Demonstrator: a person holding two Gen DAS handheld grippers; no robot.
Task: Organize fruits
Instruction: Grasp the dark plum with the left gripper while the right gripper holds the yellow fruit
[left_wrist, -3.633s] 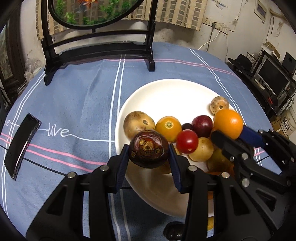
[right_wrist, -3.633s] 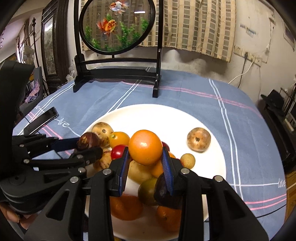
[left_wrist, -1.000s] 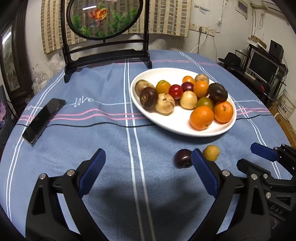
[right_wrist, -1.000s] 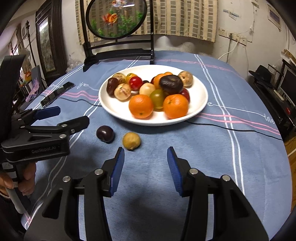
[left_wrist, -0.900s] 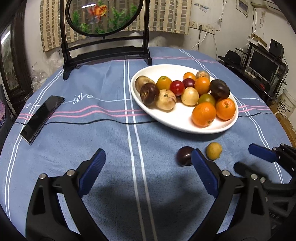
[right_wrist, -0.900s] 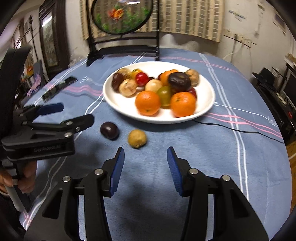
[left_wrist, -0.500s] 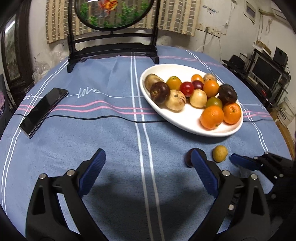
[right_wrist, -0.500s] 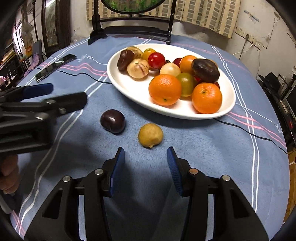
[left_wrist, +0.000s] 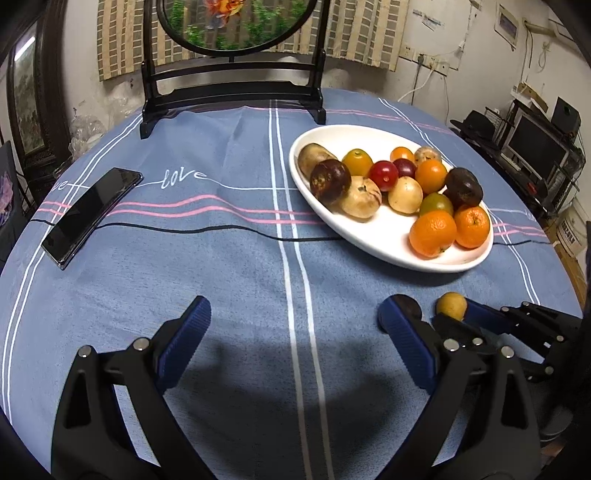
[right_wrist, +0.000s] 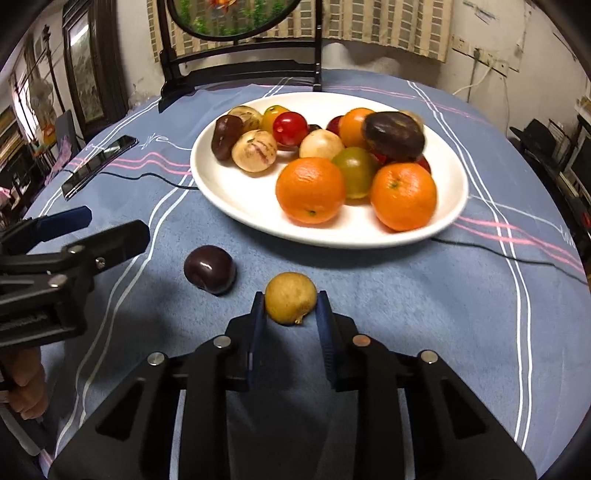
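right tongs (right_wrist: 290, 310) bracket the small yellow fruit (right_wrist: 290, 302) on the bench (right_wrist: 424, 314), pads at its sides, firm grip uncertain; close gently, lift straight to the plate (right_wrist: 229, 192). left tongs (left_wrist: 291, 325) released, dark plum (right_wrist: 209, 269) beside.

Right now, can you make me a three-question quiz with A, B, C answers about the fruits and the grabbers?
1. Where is the dark plum?
A. on the white plate
B. on the tablecloth
C. in the left gripper

2. How many big oranges sit at the near edge of the white plate?
A. two
B. four
C. none

3. The right gripper is
A. wide open over nothing
B. around the small yellow fruit
C. holding a phone

Answers: B, it lies on blue cloth beside the plate; A, two sit side by side; B, its blue pads flank that fruit.
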